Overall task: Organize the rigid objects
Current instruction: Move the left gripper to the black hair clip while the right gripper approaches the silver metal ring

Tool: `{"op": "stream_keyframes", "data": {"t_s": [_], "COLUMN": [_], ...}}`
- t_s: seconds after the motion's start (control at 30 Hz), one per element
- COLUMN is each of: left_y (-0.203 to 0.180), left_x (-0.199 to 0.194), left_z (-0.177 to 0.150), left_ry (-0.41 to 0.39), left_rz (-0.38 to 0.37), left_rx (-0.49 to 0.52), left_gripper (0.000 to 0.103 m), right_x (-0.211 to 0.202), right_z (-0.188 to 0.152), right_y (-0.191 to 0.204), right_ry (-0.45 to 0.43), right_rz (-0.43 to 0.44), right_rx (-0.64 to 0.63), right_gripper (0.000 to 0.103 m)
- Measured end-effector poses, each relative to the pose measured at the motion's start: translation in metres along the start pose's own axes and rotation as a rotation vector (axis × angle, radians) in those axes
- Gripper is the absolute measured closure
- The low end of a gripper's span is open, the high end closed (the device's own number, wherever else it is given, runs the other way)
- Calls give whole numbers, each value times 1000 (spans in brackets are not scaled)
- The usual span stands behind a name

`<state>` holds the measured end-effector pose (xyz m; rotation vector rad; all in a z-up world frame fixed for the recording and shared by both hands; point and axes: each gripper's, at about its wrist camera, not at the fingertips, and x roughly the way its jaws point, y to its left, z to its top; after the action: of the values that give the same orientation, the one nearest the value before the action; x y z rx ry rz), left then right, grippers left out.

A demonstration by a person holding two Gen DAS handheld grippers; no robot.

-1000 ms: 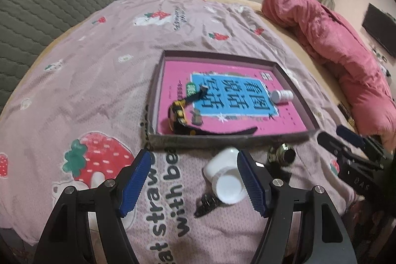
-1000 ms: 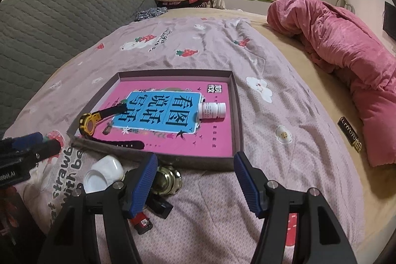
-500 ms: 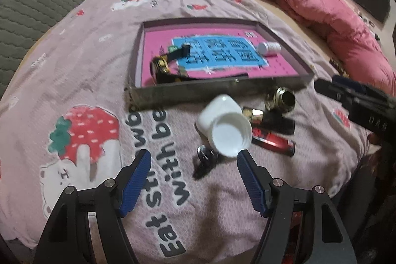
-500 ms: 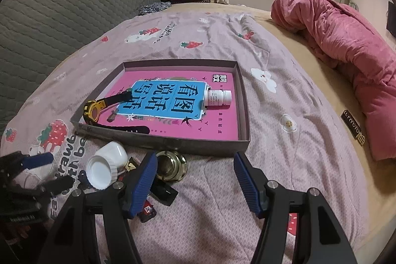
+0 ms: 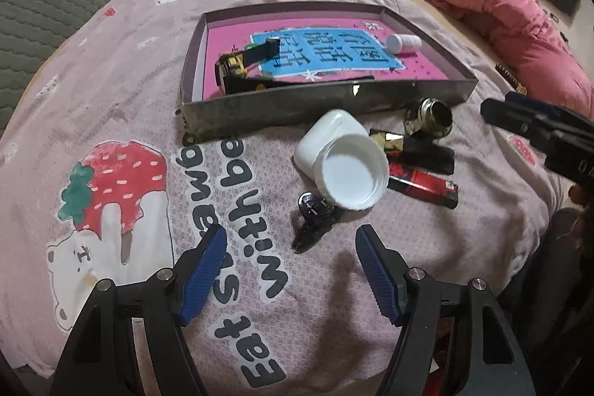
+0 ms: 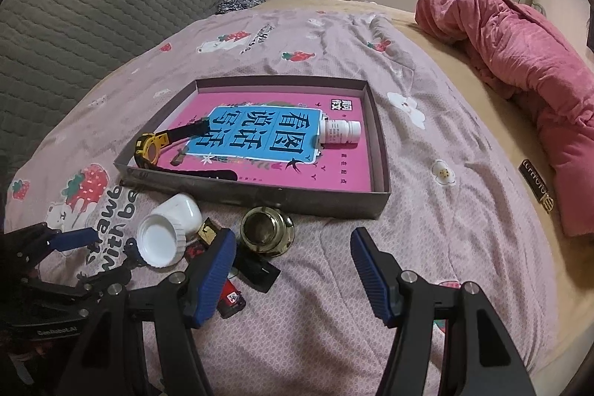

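Left gripper (image 5: 291, 245) was spread wide with nothing between its pads, hovering low over the bed (image 5: 122, 69) with the small black clip (image 5: 312, 218) lying just ahead of its gap. Right gripper (image 6: 293, 247) was likewise wide apart and empty, its left finger overlapping the black lipstick tube (image 6: 256, 268) and the red lighter (image 6: 232, 299) in view, brass knob (image 6: 265, 231) just ahead of it. Remaining loose items sat in 1 tight cluster on the bedspread in front of the tray's near wall: white jar (image 5: 343, 158) on its side with the lid facing the camera, clip touching or nearly touching its lower edge, lipstick tube and lighter lying side by side to its right, knob beyond them near the tray (image 5: 326, 102). Tray already held a yellow watch (image 6: 152, 145) at the left and a small white pill bottle (image 6: 339, 132) at the right, on top of the pink book. My read: step in hand was picking the next cluster item, most likely the clip for the left or the knob for the right. To do it well: take 1 object per gripper, approach the clip along its long axis so the pads closed across the narrow body, not the jar rim. The jar is round and on soft bedding, so it would likely roll if nudged; clear the small parts first. Knob looked glossy, so grip it across the flange. Keep the 2 grippers from crossing: they were near each other over the same pile. Lift clear over the tray wall before releasing.
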<state>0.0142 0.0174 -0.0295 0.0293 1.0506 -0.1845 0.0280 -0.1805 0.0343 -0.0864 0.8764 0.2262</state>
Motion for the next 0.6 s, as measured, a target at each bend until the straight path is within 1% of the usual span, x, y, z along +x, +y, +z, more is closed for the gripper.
{"op": "stream_keyframes", "data": {"t_s": [0.07,0.27,0.33,0.37,0.6], "left_y": [0,-3,-3,-3,1], "left_x": [5,13,16,16,18], "left_z": [0,1,2,2,6], "left_ry": [5,1,3,0,-9], "left_rz": [9,14,14,17,-30], "left_rx": [3,15,14,14,-15], "left_gripper": [30,36,43,48,50], "right_x": [1,11,15,18,36], "right_z": [0,0,0,-1,-2], "right_y": [-1,1,3,4,13], "right_ry": [1,19,30,34,59], "right_rz": [-2,-9,-7,-5,-3], "right_rx": [2,-10,-16,-20,-31], "right_gripper": [39,39,39,39,39]}}
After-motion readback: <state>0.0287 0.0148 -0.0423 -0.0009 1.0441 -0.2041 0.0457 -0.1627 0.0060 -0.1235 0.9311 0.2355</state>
